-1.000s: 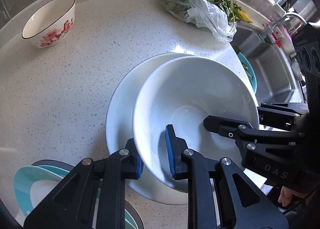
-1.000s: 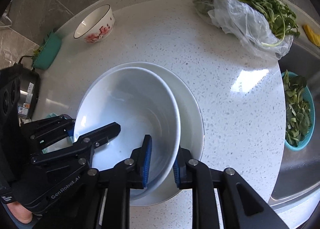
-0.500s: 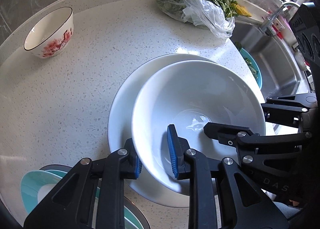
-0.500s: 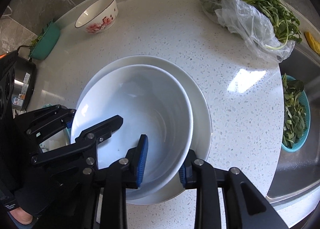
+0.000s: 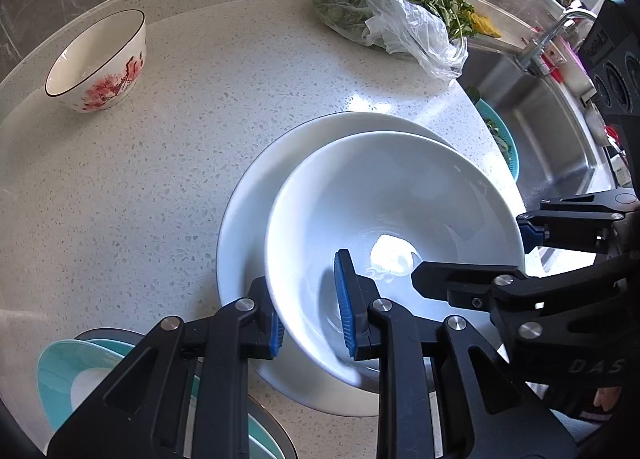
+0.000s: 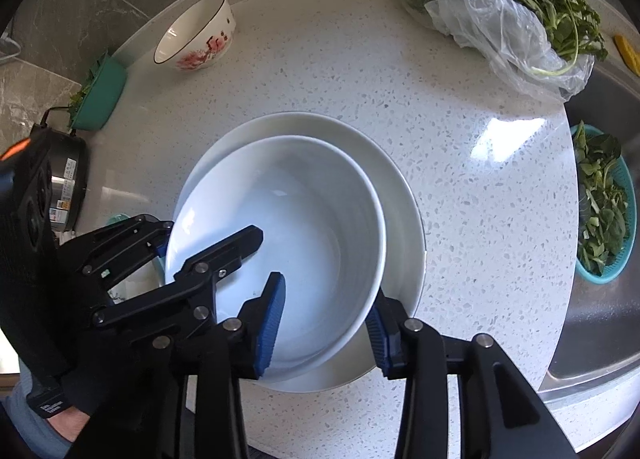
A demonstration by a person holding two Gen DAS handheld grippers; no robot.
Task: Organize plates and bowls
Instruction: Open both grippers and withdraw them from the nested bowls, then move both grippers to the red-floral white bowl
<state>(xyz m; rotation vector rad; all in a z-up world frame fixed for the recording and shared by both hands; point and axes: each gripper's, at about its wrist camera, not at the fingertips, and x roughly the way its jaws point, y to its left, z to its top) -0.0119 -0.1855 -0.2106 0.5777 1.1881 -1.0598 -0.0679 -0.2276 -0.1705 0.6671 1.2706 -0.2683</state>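
A deep white ceramic bowl point(image 5: 400, 227) sits inside a wide white plate point(image 5: 256, 219) on the speckled white stone counter point(image 5: 160, 179). The left gripper point(image 5: 310, 319) straddles the bowl's near rim, its blue pads narrow against the wall. The right gripper point(image 6: 326, 323) is opening, its pads spread clear on either side of the opposite rim.

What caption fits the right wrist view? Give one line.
Right gripper opening around the rim of the white bowl nested on a white plate, left gripper alongside.
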